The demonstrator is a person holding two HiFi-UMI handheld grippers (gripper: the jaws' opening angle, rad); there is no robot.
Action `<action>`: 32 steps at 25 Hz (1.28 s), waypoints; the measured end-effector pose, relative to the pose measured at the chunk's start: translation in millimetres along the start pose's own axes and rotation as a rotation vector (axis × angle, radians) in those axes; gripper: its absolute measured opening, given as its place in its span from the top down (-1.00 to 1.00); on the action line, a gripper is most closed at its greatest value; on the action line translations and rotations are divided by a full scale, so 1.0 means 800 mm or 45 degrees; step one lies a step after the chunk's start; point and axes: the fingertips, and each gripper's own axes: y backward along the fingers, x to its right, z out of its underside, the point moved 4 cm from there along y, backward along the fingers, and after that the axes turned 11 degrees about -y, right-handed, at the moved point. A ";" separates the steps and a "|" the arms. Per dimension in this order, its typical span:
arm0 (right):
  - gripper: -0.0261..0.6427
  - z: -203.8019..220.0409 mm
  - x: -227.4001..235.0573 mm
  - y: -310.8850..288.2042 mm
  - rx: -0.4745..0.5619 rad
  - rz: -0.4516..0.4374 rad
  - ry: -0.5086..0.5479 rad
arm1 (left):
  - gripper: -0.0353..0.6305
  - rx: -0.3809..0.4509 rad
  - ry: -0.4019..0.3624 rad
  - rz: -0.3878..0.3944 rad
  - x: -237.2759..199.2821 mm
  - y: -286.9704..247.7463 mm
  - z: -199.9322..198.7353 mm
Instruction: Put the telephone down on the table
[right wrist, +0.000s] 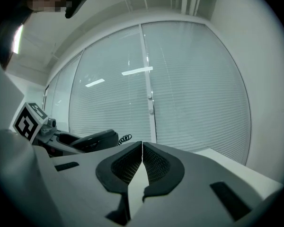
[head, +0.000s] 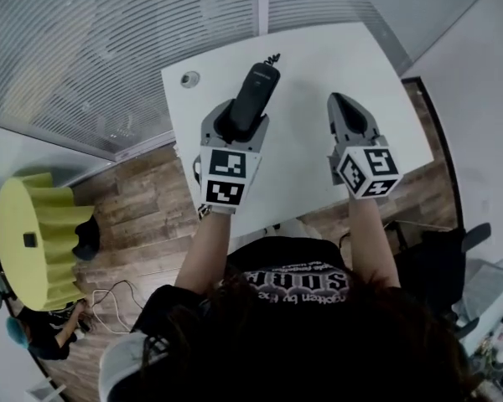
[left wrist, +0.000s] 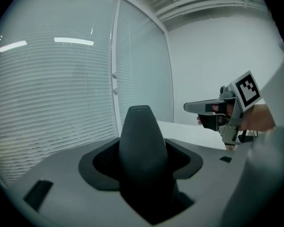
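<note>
The left tool (head: 239,124) pinches a matte black plastic telephone handset (head: 258,86) between its dark padded jaws, gripping its near end. The long, rounded body tapers away from the tool, and a black coiled cord (head: 272,58) trails from its far tip. It hangs over the far left part of the white surface (head: 310,65). To the right, the right tool (head: 350,107) has its jaws pressed together with nothing between them.

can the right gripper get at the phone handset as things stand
Probably not yet. The way across the table looks free, but the right gripper has its jaws together, and the handset is clamped in the left gripper with only its far end sticking out.
</note>
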 end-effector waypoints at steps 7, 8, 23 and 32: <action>0.83 0.008 0.031 -0.041 -0.046 -0.013 -0.007 | 0.08 -0.039 0.017 0.016 -0.004 -0.052 0.008; 0.83 0.009 0.034 -0.046 -0.049 -0.014 -0.006 | 0.08 -0.044 0.017 0.016 -0.006 -0.058 0.010; 0.83 0.021 0.069 -0.091 -0.090 -0.015 -0.021 | 0.08 -0.195 0.000 0.082 -0.003 -0.136 0.072; 0.83 0.027 0.079 -0.089 -0.106 0.024 -0.019 | 0.08 -0.252 0.000 0.168 0.017 -0.169 0.113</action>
